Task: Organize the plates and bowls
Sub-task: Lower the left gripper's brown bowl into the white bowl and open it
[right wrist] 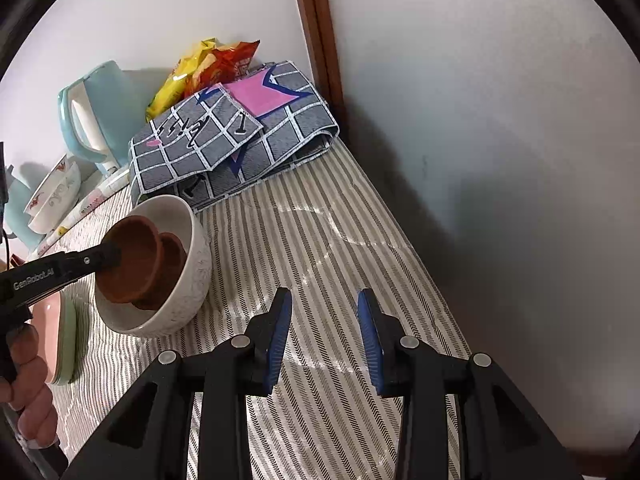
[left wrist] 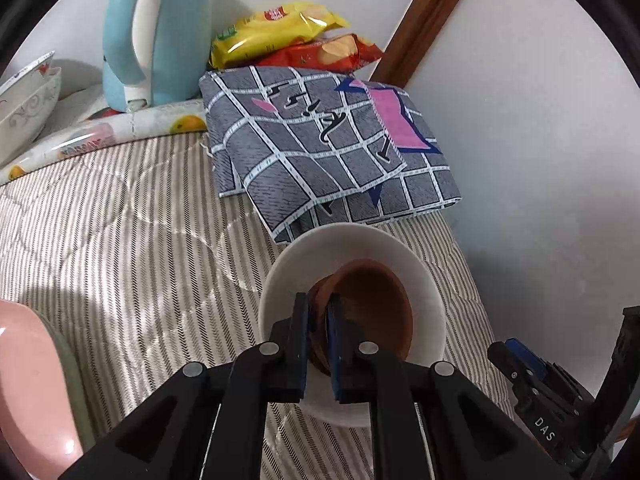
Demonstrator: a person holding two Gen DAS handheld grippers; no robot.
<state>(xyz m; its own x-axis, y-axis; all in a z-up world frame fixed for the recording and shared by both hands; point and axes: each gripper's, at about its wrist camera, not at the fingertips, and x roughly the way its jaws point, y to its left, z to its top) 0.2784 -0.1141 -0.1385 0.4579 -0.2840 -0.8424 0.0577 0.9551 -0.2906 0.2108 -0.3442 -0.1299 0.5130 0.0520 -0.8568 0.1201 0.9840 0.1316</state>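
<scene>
A white bowl (left wrist: 424,280) stands on the striped cloth near the right edge. A small brown bowl (left wrist: 376,304) sits tilted inside it, on another brown bowl (right wrist: 176,256). My left gripper (left wrist: 318,304) is shut on the brown bowl's rim. The white bowl (right wrist: 192,280) and brown bowl (right wrist: 136,268) also show in the right wrist view, with the left gripper (right wrist: 110,258) on the rim. My right gripper (right wrist: 324,304) is open and empty over the cloth, right of the white bowl.
A folded grey checked cloth (left wrist: 320,144) lies behind the bowl, with snack bags (left wrist: 280,32) and a blue kettle (left wrist: 156,32) by the wall. Patterned white bowls (left wrist: 24,108) stand far left. Pink and green plates (left wrist: 36,392) lie at near left. The wall (right wrist: 480,160) is close on the right.
</scene>
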